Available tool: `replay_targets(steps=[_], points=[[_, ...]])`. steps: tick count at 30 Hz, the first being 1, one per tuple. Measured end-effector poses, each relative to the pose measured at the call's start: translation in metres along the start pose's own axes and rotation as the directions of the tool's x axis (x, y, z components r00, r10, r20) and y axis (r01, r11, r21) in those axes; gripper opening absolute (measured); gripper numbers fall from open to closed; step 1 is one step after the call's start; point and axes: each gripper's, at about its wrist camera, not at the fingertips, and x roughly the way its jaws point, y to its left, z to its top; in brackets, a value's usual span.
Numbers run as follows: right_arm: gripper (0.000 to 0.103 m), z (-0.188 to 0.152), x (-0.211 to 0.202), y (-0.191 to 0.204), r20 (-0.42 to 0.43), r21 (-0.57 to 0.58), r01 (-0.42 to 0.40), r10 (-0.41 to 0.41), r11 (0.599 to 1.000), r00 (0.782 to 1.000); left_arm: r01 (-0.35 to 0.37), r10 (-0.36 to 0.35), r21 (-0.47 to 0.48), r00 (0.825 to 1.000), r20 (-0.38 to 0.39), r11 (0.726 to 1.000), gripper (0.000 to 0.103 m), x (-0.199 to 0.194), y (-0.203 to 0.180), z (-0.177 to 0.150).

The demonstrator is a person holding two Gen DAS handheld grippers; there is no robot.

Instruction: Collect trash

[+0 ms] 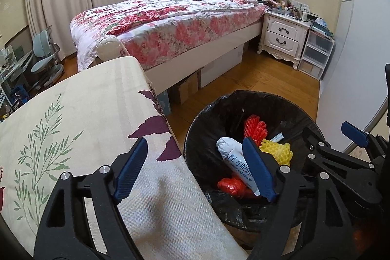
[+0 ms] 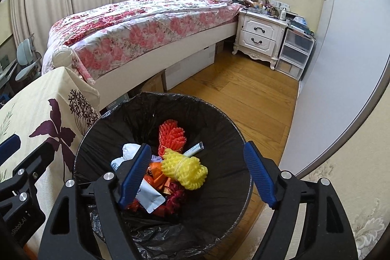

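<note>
A round bin with a black liner (image 2: 146,113) stands on the floor beside a cloth-covered table (image 1: 73,126). Inside lie a yellow foam net (image 2: 185,169), a red foam net (image 2: 170,135), a white milk-powder sachet (image 1: 231,152) and crumpled red wrappers (image 1: 229,185). My right gripper (image 2: 197,148) hangs open over the bin, nothing between its blue pads. My left gripper (image 1: 193,144) is open too, straddling the table's edge and the bin's rim (image 1: 219,99), and holds nothing. One blue finger of the right gripper (image 1: 353,135) shows at the right of the left wrist view.
A bed with a floral quilt (image 1: 170,23) stands beyond, cardboard boxes (image 1: 187,87) under it. A white nightstand (image 1: 282,35) and clear plastic drawers (image 1: 316,52) stand at the back right. Wood floor (image 2: 243,94) runs between bed and a pale wardrobe (image 2: 341,65). A desk chair (image 1: 43,57) is at far left.
</note>
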Motion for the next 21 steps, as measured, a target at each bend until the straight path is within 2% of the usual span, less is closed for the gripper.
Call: replay_targets(steps=[11, 21], points=[[0.084, 0.001, -0.016, -0.003, 0.035, 0.000, 0.033, -0.033, 0.999, 0.999, -0.030, 0.030, -0.010, 0.999, 0.028, 1.000, 0.090, -0.014, 0.007, -0.004], [0.084, -0.007, -0.034, 0.002, 0.046, -0.016, 0.012, -0.011, 1.000, 0.999, -0.041, 0.043, -0.035, 0.998, 0.050, 0.999, 0.091, -0.034, 0.018, -0.011]])
